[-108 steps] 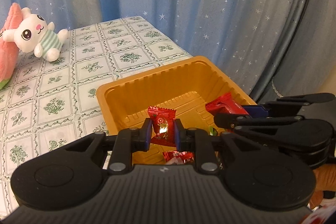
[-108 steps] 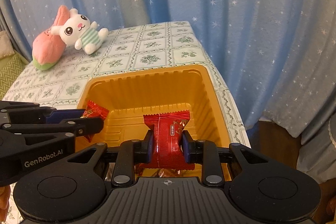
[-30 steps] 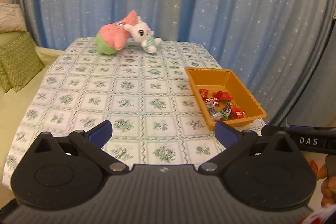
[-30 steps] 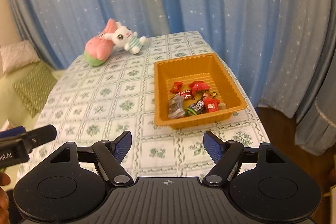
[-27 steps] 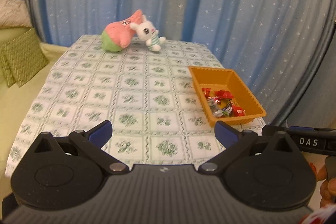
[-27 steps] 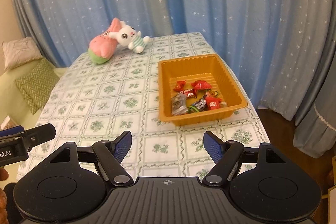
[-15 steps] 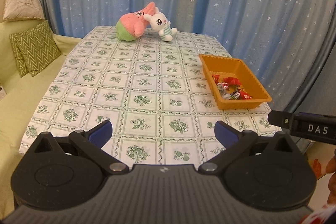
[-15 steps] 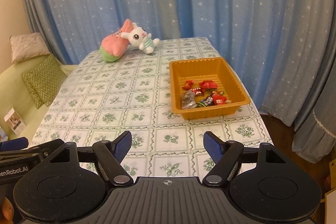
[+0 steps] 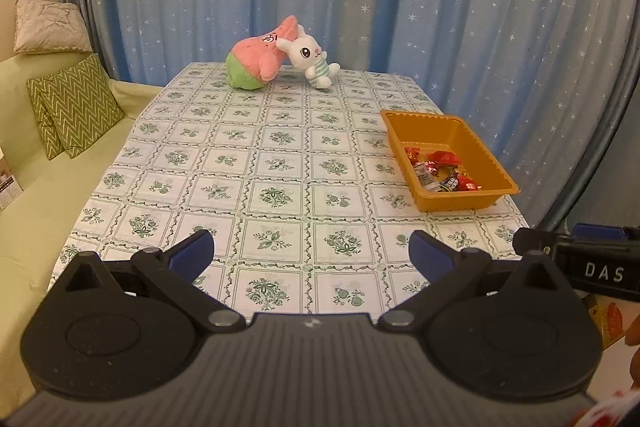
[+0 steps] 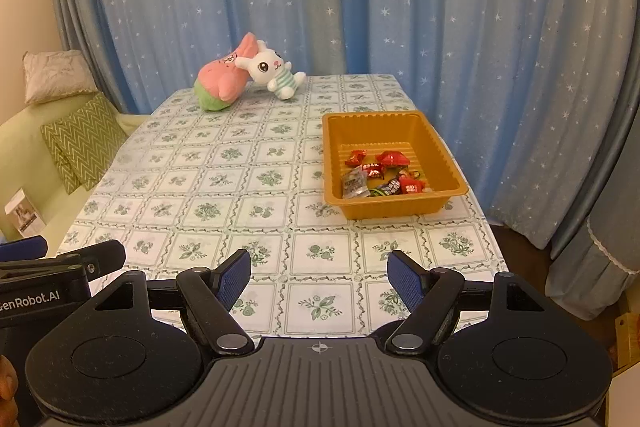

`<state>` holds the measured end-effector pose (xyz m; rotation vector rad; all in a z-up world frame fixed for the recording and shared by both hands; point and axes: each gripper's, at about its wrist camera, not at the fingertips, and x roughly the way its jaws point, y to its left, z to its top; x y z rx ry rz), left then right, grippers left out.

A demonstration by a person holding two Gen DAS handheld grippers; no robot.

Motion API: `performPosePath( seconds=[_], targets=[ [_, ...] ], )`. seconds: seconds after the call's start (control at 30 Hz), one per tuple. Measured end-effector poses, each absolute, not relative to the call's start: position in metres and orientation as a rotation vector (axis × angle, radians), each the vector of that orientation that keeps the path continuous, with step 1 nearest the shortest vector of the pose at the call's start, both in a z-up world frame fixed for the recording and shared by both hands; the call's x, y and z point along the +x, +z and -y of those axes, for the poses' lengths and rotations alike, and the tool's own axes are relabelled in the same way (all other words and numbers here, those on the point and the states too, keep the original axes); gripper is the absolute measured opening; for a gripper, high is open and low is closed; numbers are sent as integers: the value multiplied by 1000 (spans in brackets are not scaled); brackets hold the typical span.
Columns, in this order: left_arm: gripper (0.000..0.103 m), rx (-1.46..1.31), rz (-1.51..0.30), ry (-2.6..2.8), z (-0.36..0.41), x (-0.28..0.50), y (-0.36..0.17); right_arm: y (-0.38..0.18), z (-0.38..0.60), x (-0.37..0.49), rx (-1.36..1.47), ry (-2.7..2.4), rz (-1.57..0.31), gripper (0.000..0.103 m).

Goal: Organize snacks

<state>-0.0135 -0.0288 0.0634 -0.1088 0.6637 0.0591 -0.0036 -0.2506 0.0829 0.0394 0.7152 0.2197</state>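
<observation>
The small foil-wrapped snacks (image 10: 380,175), mostly red with one clear and one dark wrapper, lie heaped at the near end of the orange ridged plastic tray (image 10: 436,143), which sits by the right edge of the table (image 10: 224,187) under its green floral checked cloth. No loose snack shows on the cloth, so sorting looks finished; I judge the sound move is a clean retreat, tools held level and clear of the tray rim. The left gripper (image 9: 311,253) and right gripper (image 10: 319,277) both hover off the near edge, jaws spread, nothing between them. Readable lettering: "DAS" on one tool, "GenRobot.AI" on the other.
</observation>
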Motion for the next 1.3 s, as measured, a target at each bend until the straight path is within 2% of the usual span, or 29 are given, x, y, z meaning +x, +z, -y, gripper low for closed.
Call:
performPosePath(
  seconds=[1.3],
  targets=[
    [103, -103, -681, 29, 35, -9, 59, 84, 257, -5, 41, 211, -705, 75]
  ],
)
